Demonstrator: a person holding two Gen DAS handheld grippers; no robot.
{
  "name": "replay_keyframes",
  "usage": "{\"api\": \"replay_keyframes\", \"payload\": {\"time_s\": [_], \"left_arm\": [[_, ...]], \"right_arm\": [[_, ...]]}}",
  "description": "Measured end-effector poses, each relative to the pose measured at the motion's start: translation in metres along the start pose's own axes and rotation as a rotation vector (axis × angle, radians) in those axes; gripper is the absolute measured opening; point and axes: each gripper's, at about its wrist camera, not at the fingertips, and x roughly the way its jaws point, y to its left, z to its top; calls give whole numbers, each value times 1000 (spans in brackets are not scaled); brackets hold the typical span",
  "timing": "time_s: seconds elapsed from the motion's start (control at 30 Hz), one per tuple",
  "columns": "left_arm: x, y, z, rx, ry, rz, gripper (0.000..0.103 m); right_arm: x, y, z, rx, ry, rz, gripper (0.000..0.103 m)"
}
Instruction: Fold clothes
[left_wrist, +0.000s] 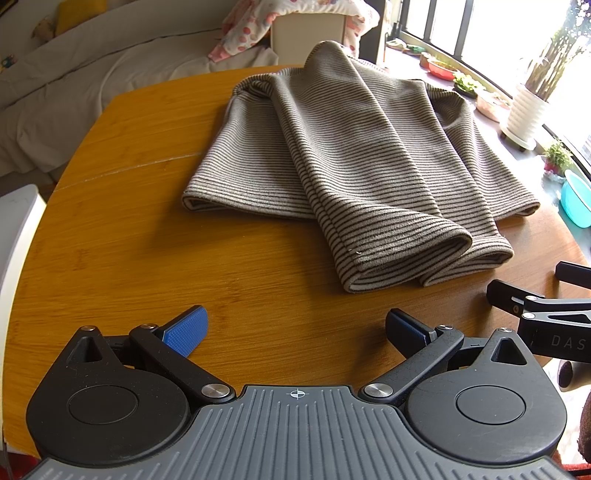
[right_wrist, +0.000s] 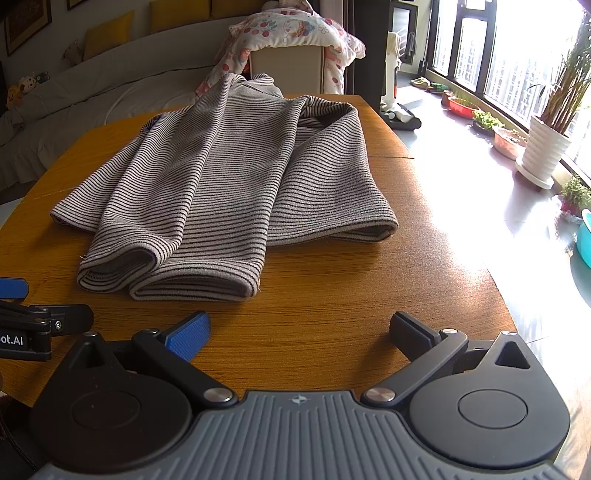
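Note:
A grey striped garment lies on the wooden table, its two sleeves folded in over the body and pointing toward me. It also shows in the right wrist view. My left gripper is open and empty, hovering above the table short of the sleeve cuffs. My right gripper is open and empty, just short of the cuffs too. The right gripper shows at the right edge of the left wrist view; the left gripper shows at the left edge of the right wrist view.
A sofa with a floral quilt stands behind the table. White planters and a teal basin sit on the floor by the window on the right. A white chair is at the table's left edge.

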Motion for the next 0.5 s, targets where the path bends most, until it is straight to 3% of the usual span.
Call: {"api": "replay_keyframes", "payload": {"time_s": [0.5], "left_arm": [[-1,2,1,3,2,-9,103]], "right_arm": [[0,-3,3,-13,13,12,103]]}}
